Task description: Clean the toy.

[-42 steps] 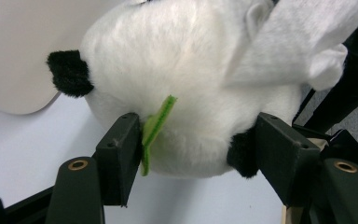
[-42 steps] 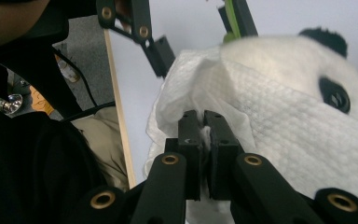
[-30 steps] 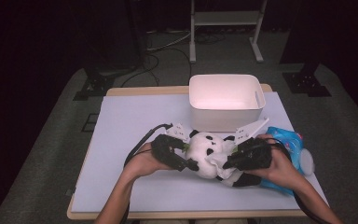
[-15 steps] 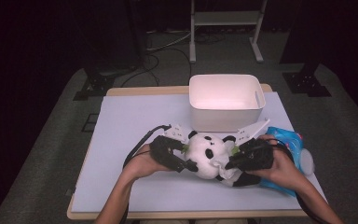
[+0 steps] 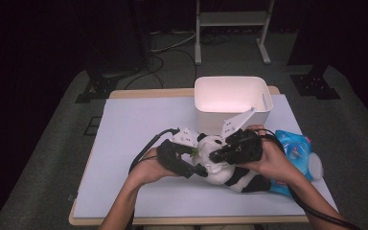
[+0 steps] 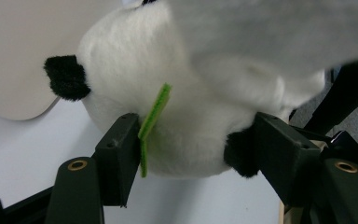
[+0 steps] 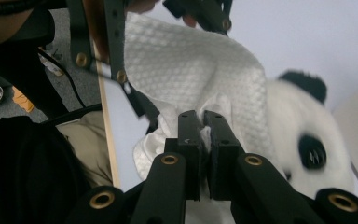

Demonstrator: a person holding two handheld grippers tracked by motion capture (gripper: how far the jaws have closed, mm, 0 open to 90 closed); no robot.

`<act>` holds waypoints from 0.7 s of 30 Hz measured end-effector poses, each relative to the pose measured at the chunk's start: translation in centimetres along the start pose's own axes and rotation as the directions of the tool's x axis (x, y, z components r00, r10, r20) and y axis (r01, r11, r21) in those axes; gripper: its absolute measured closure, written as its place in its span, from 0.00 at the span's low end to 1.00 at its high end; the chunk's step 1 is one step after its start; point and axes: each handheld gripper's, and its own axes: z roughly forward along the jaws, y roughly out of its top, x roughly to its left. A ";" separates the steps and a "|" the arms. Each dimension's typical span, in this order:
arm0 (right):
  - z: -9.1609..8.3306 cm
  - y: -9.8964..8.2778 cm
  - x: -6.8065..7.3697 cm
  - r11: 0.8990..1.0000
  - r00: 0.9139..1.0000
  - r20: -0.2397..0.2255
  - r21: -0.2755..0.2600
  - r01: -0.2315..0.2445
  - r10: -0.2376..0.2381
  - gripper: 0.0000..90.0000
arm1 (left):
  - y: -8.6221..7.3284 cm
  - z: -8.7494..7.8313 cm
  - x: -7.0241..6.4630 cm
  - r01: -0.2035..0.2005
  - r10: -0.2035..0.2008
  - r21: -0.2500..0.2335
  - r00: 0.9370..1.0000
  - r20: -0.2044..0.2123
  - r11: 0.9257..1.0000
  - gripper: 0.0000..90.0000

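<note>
A black-and-white panda plush lies on the table in front of the bin. In the left gripper view its white head, with a green felt tag, sits squeezed between my two jaws. My left gripper is shut on it, coming in from the left. My right gripper is shut on a white waffle-textured cloth draped over the panda. In the high view the right gripper hovers over the plush from the right.
A white plastic bin stands just behind the plush. A blue packet lies at the right, by the right hand. The pale table top stretches bare to the left. Both forearms enter from the near edge.
My right gripper has moved left and a little up with the cloth, from beside the panda to over it. The left gripper keeps its grip and stays in place.
</note>
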 end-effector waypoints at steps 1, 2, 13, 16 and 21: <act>0.4 0.8 -0.2 1.000 1.000 -0.005 0.003 0.012 -0.012 0.94 | -0.1 0.0 0.1 0.003 -0.003 -0.001 1.000 -0.001 1.000 0.38; 0.5 1.0 -0.3 1.000 1.000 -0.006 0.000 0.013 -0.013 0.94 | -0.1 0.0 0.1 0.002 -0.002 -0.001 1.000 0.000 1.000 0.38; 0.2 1.8 -2.0 0.999 1.000 0.010 -0.029 -0.028 0.029 0.94 | -0.4 -0.1 0.2 0.001 -0.001 -0.003 1.000 0.010 1.000 0.38; -0.3 1.4 -2.6 0.999 0.999 0.023 -0.035 -0.041 0.042 0.94 | -0.6 -0.1 0.2 0.003 -0.003 0.002 1.000 0.013 1.000 0.38; -1.1 0.1 -3.2 0.996 0.997 0.029 -0.046 -0.073 0.075 0.94 | -0.8 -0.1 0.4 0.016 -0.016 -0.003 1.000 0.026 1.000 0.38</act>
